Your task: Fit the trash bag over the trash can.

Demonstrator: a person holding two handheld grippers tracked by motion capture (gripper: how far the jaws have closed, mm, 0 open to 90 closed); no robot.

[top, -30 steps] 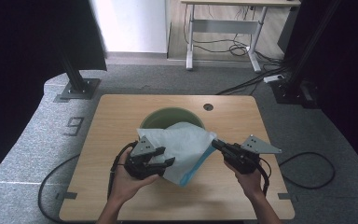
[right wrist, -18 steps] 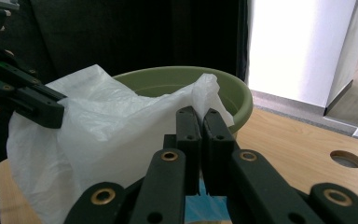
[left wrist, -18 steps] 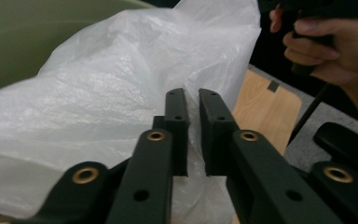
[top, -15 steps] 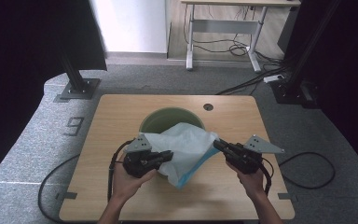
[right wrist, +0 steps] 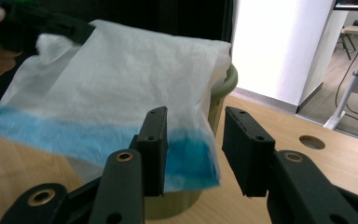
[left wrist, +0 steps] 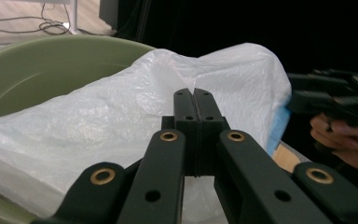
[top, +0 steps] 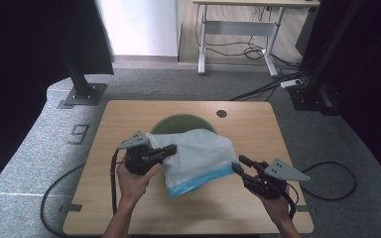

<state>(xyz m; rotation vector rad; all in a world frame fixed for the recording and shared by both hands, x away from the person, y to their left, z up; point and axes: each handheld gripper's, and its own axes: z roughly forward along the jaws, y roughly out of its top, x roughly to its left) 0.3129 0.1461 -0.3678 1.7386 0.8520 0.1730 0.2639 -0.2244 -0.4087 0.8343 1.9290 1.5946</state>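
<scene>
A white plastic bag (top: 198, 153) with a blue band along its lower edge lies draped over a green bin (top: 181, 121) on the wooden table (top: 129, 119). My left gripper (top: 170, 149) is shut on the bag's left edge; in the left gripper view the jaws (left wrist: 193, 100) pinch the white film (left wrist: 121, 107) in front of the bin (left wrist: 42, 65). My right gripper (top: 238, 164) is at the bag's right blue corner. Its jaws have just been opening, and in the right gripper view (right wrist: 193, 140) the blue corner (right wrist: 186, 158) hangs loose between them, untouched.
A round cable hole (top: 222, 113) sits at the table's far edge. Cables trail off both grippers across the table and the grey floor (top: 54, 148). Black stand bases (top: 82, 94) flank the far corners, with a desk frame (top: 238, 29) behind.
My right gripper has let go of the bag's right corner and drawn back slightly. My left gripper has shut on the bag's left edge and shifted a little farther from me.
</scene>
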